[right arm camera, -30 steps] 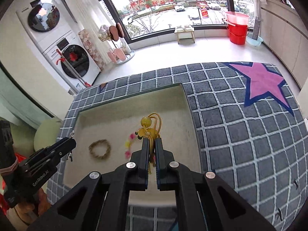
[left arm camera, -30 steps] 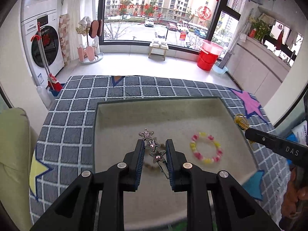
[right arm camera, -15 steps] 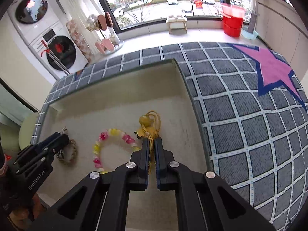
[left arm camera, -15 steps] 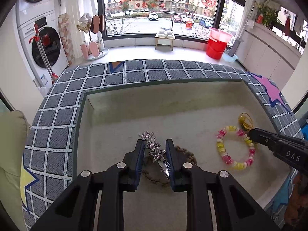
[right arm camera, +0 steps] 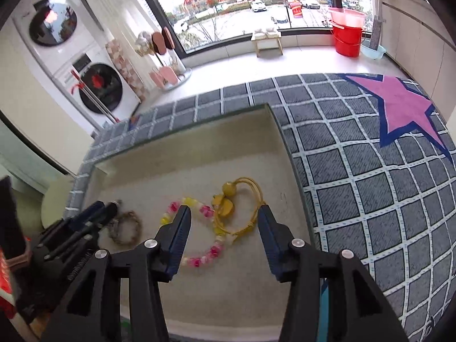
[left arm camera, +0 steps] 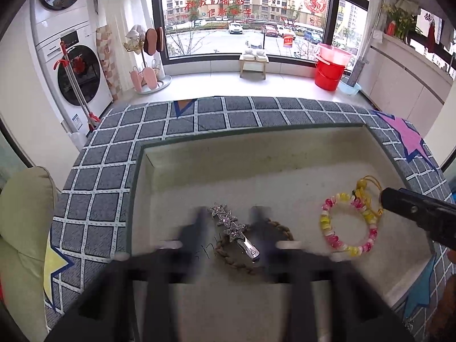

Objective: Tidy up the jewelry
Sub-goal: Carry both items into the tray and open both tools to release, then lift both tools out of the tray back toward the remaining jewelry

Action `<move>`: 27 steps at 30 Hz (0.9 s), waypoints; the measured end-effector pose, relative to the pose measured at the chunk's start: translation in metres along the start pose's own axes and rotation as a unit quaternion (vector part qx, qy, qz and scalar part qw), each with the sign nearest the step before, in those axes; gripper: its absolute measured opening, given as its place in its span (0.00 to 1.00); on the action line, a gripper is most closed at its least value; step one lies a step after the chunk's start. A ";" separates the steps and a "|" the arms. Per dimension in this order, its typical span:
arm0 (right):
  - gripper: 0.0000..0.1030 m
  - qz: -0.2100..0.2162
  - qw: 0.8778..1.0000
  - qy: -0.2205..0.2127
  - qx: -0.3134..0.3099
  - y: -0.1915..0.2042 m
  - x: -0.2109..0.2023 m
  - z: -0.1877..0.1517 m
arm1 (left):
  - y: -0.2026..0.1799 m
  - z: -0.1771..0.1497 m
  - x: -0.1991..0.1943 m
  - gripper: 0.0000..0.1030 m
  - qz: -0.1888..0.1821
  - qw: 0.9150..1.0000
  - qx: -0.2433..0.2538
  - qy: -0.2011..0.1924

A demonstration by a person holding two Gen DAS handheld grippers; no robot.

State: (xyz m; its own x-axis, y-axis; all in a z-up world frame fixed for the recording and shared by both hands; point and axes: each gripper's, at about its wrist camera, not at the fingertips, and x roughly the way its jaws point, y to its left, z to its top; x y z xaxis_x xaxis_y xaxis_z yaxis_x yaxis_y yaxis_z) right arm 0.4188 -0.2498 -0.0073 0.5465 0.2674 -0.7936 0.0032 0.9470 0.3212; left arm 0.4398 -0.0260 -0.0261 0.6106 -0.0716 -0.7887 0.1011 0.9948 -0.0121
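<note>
A beige tray (left arm camera: 256, 154) holds the jewelry. A silver star hair clip (left arm camera: 232, 229) lies on a braided brown bracelet (left arm camera: 280, 229), between the blurred, open fingers of my left gripper (left arm camera: 230, 222). A pink and yellow bead bracelet (left arm camera: 349, 225) lies to the right, with a yellow cord charm (left arm camera: 366, 188) beside it. In the right wrist view my right gripper (right arm camera: 225, 222) is open and empty over the yellow cord charm (right arm camera: 228, 205) and the bead bracelet (right arm camera: 199, 259). The braided bracelet (right arm camera: 125, 228) lies to the left there.
The tray (right arm camera: 199, 154) sits on a grey checked cloth (right arm camera: 370, 188) with a pink star. The other gripper's black finger (left arm camera: 413, 213) reaches in from the right in the left wrist view. A pale green cushion (left arm camera: 20, 228) is at the left.
Both grippers have opened. The left let go of the star clip, which now lies on the braided bracelet. The right let go of the yellow charm, now lying in the tray.
</note>
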 end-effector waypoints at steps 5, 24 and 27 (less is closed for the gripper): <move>0.51 0.000 1.000 -0.015 0.016 -0.004 -0.019 -0.002 | -0.001 0.004 -0.018 1.00 0.001 1.000 -0.007 -0.026; 1.00 0.028 0.996 -0.090 -0.009 0.001 -0.117 -0.062 | 0.021 -0.062 -0.122 1.00 -0.054 0.997 -0.001 -0.047; 1.00 0.034 0.995 -0.091 -0.004 -0.002 -0.133 -0.072 | 0.023 -0.081 -0.135 1.00 -0.029 0.998 0.012 -0.055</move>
State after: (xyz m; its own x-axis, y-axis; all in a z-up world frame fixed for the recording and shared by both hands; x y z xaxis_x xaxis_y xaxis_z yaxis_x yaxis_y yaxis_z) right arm 0.2863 -0.2740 0.0603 0.6874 0.2944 -0.6639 -0.0455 0.9298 0.3653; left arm 0.2958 0.0127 0.0305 0.6849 -0.1379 -0.7155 0.1570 0.9868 -0.0399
